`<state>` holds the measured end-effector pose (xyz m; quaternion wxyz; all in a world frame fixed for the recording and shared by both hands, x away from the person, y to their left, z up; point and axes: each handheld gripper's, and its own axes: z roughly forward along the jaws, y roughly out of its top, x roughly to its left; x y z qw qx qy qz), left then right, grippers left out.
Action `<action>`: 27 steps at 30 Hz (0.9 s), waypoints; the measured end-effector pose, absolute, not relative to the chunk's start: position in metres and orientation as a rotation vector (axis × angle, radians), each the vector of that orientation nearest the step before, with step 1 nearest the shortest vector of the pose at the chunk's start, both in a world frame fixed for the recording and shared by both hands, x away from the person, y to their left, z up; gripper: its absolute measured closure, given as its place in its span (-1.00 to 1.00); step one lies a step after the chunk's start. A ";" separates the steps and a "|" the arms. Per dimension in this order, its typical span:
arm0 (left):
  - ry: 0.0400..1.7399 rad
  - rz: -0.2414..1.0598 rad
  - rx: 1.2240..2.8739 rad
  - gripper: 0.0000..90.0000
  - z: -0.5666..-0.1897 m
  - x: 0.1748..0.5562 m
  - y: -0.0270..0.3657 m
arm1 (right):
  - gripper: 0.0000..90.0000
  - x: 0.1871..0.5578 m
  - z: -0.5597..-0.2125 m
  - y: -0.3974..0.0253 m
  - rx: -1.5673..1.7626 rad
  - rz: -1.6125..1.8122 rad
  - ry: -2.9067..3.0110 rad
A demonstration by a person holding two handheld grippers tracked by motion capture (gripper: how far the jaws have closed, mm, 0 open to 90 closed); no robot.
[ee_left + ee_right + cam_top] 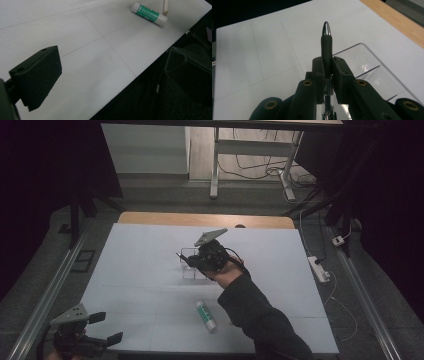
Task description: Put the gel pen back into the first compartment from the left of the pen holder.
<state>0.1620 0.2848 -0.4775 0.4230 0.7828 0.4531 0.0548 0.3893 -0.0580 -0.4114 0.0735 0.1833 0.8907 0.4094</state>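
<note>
The right tool (327, 75) pinches a pen (326, 42) with a black grip and silver tip, held over a clear plastic tray (372, 65) near the middle of the bench (150, 265). The left tool (102, 327), jaws spread, hovers at the bench's near left corner. A green-and-white glue stick (205, 315) lies toward the near edge. The bench is white-covered with a wooden far edge; the dim room beyond has cables on the floor.

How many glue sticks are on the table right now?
1. The glue stick lies flat on the white table, near its front edge beside the person's right sleeve. Another could be hidden under the sleeve; the clear box is partly blocked.
</note>
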 end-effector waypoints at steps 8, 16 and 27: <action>1.134 0.133 1.956 -0.98 -0.478 0.162 0.285 | 0.79 0.402 -0.406 -0.049 0.581 1.268 2.607; 1.132 0.131 1.955 -0.98 -0.478 0.162 0.285 | 0.79 0.411 -0.403 -0.038 0.602 1.294 2.568; 1.131 0.128 1.954 -0.98 -0.478 0.162 0.286 | 0.79 0.423 -0.401 -0.021 0.607 1.335 2.507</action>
